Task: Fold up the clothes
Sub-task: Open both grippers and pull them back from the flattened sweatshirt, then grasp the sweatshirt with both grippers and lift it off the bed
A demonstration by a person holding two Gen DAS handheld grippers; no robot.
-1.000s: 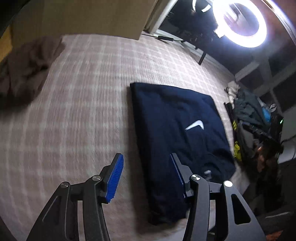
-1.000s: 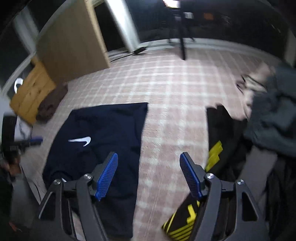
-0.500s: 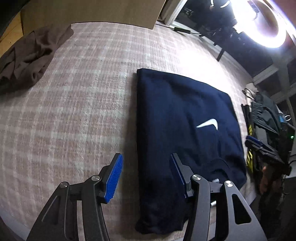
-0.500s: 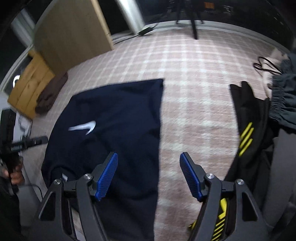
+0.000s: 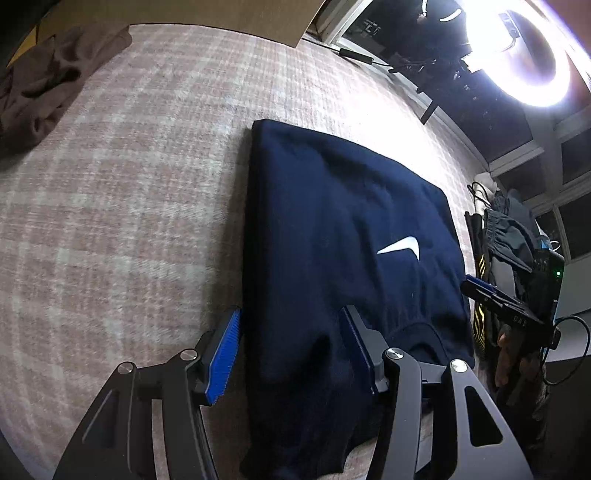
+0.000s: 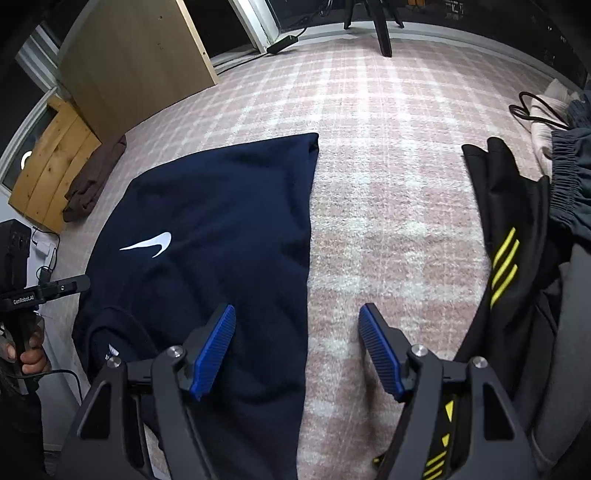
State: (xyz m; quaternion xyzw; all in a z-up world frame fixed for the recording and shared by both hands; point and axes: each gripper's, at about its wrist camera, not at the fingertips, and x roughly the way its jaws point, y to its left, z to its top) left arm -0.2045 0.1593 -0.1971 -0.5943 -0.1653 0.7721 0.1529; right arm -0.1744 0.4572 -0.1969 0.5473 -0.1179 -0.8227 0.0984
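A navy blue shirt (image 5: pixel 332 229) with a white swoosh lies flat, sides folded in, on a pink checked rug (image 5: pixel 129 184). My left gripper (image 5: pixel 291 332) hovers open over the shirt's near left edge, with its blue pads astride that edge and apart from the cloth. In the right wrist view the same shirt (image 6: pixel 221 229) lies left of centre. My right gripper (image 6: pixel 297 328) hangs open above the shirt's right edge, one finger over the cloth, the other over the rug (image 6: pixel 388 184). Each view shows the other gripper held in a hand at the frame's side.
A black garment with yellow stripes (image 6: pixel 509 240) and a grey heap of clothes (image 6: pixel 569 192) lie right of the shirt. A brown garment (image 5: pixel 40 85) sits at the rug's far left by a wooden board (image 6: pixel 129 66). A ring light (image 5: pixel 524 48) and a tripod (image 6: pixel 380 26) stand beyond the rug.
Both grippers have sunk closer to the shirt, which looms larger in both views. The left now straddles its left edge, the right its right edge. Jaw openings look unchanged.
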